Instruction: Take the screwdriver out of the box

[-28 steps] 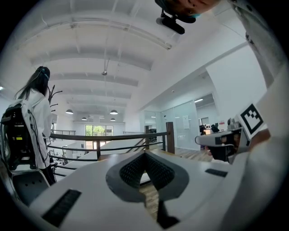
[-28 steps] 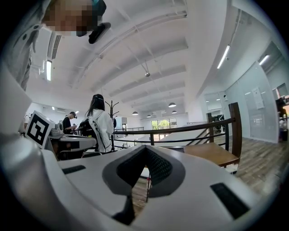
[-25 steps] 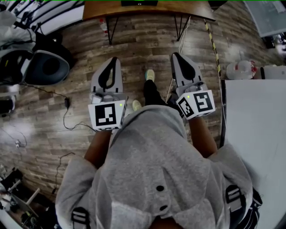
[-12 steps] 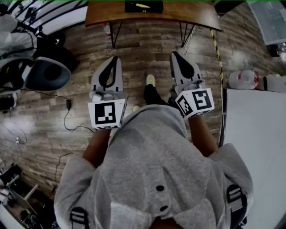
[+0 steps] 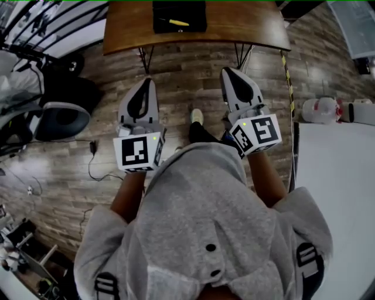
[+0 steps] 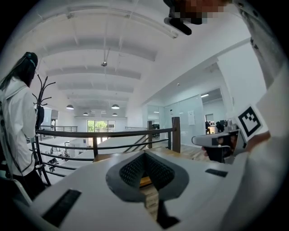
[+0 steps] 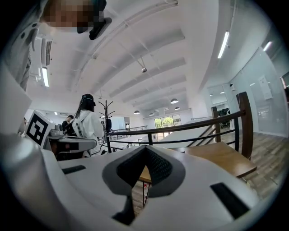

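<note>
Surroundings: wood-plank floor (image 5: 187, 76) between the person and a brown wooden worktop (image 5: 246, 23) on thin black legs (image 5: 145, 58). Dark rounded chair (image 5: 58, 120) and loose cable (image 5: 94, 161) at left. Smooth white table (image 5: 337, 176) and striped floor tape (image 5: 287, 76) at right.

Task item: yellow-handled screwdriver (image 5: 176, 22), lying in a flat black box (image 5: 193, 12) on the worktop.

Change: worktop and box show further into the head view than a second ago.

Left hand-held gripper (image 5: 146, 81): white shell, ribbed dark pads, jaws together, empty. Right hand-held gripper (image 5: 227, 71): same, closed on nothing. Both well short of the box.
</note>
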`<act>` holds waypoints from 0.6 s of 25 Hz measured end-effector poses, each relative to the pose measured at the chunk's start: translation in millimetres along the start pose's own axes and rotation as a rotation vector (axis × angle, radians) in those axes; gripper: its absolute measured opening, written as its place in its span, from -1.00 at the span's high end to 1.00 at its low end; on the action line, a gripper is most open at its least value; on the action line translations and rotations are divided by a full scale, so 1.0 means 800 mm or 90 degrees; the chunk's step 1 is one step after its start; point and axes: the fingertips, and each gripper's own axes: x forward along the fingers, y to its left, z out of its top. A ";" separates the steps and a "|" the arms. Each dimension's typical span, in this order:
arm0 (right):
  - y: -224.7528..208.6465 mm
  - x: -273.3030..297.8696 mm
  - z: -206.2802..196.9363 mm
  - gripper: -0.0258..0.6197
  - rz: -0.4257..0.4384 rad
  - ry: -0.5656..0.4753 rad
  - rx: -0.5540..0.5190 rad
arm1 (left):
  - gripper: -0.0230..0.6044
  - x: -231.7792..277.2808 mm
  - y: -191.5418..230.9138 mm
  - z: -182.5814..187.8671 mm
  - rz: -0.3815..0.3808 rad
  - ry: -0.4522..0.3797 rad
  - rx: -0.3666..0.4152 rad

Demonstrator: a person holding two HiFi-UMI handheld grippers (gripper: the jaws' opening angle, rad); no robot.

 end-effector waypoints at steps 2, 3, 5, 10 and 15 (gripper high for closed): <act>-0.020 0.008 0.005 0.90 -0.001 0.000 0.011 | 0.90 0.021 -0.006 0.006 -0.001 0.004 0.008; -0.031 0.012 0.008 0.90 -0.003 -0.001 0.014 | 0.90 0.031 -0.009 0.009 -0.001 0.006 0.015; -0.050 0.020 0.015 0.90 -0.007 -0.005 0.016 | 0.90 0.048 -0.015 0.018 -0.002 0.005 0.029; -0.084 0.037 0.023 0.90 -0.008 -0.013 0.046 | 0.90 0.077 -0.020 0.036 0.010 -0.002 0.035; -0.106 0.066 0.026 0.90 0.006 -0.013 0.049 | 0.90 0.111 -0.013 0.044 0.026 -0.002 0.041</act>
